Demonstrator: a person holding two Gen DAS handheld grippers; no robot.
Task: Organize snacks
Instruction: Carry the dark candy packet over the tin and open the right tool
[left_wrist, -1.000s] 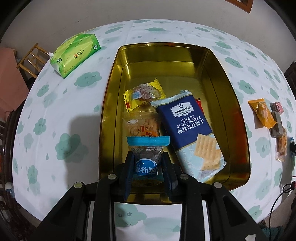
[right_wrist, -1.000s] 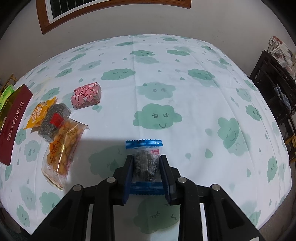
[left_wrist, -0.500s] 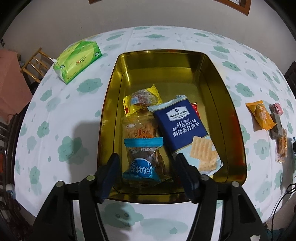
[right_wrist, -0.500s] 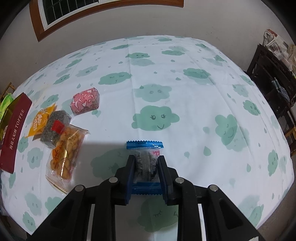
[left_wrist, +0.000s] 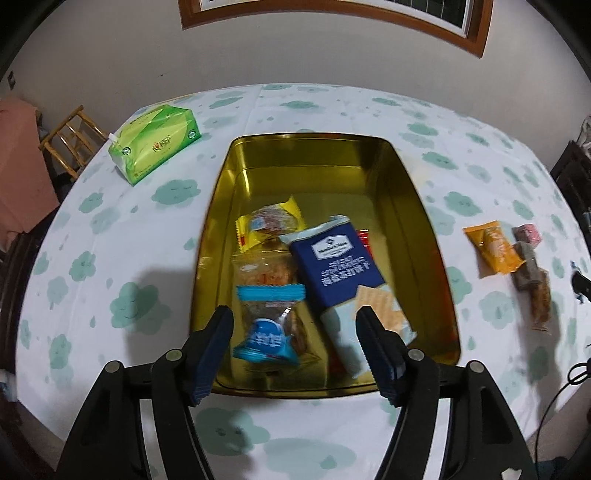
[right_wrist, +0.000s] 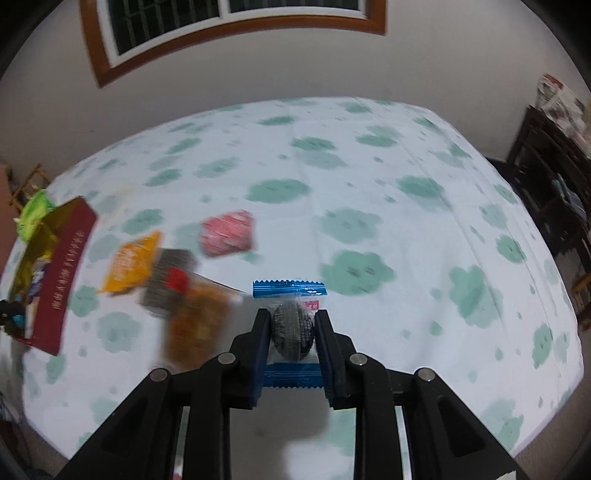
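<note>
Gold tin (left_wrist: 417, 221) sits mid-table on the cloud-print cloth (left_wrist: 147, 236); its far half is bare, its near half filled. Your left gripper (left_wrist: 295, 325) hangs over the tin's near edge, jaws opening, clear of the blue-topped packet (left_wrist: 267, 325) lying between them inside the tin. Beside that packet lies the navy cracker bag (left_wrist: 338, 262), marked "Member's Mark". Your right gripper (right_wrist: 291, 326) is clamped on a dark cookie packet (right_wrist: 291, 328), right of the tin, above open cloth. The tin's red side (right_wrist: 64, 273) carries unreadable blurred lettering.
</note>
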